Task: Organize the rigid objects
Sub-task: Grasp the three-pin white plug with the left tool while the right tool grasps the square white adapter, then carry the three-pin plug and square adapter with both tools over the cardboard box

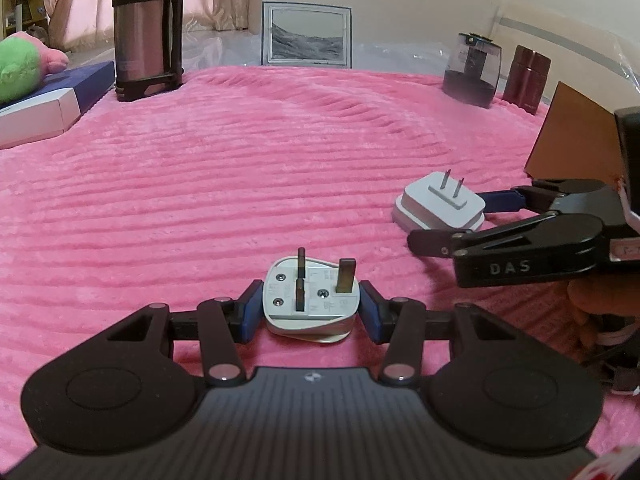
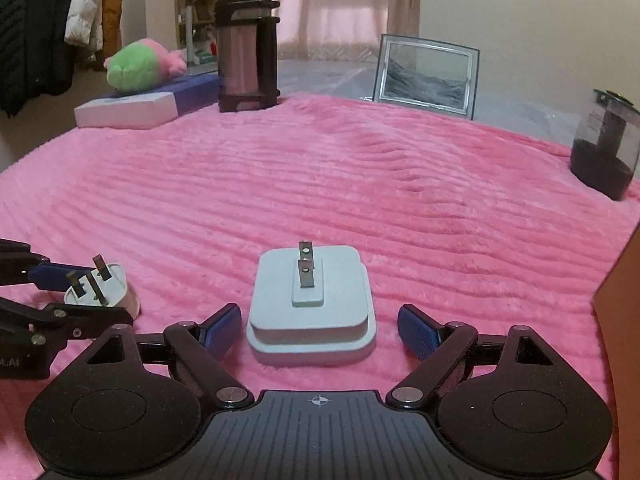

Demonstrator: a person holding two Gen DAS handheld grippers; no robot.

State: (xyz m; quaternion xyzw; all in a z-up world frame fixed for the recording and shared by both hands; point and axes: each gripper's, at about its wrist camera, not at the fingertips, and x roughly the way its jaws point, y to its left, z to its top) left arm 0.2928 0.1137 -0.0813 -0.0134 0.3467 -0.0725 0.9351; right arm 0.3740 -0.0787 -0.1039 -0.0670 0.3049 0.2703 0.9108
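A white three-pin plug (image 1: 310,300) lies pins-up on the pink blanket (image 1: 240,168). My left gripper (image 1: 309,311) has its blue pads right against the plug's two sides, shut on it. A white square two-pin adapter (image 2: 311,304) lies pins-up between the fingers of my right gripper (image 2: 319,332), which is open with a gap on both sides. In the left wrist view the adapter (image 1: 440,204) sits right of the plug with the right gripper (image 1: 480,220) around it. In the right wrist view the plug (image 2: 102,288) is at the left inside the left gripper (image 2: 76,296).
A steel thermos (image 1: 146,32), a framed picture (image 1: 307,36), a dark glass jar (image 1: 474,68) and a maroon cylinder (image 1: 526,74) stand along the far edge. A white-and-blue box (image 1: 52,104) with a green-pink plush toy (image 1: 20,64) is far left. A brown box (image 1: 576,136) is right.
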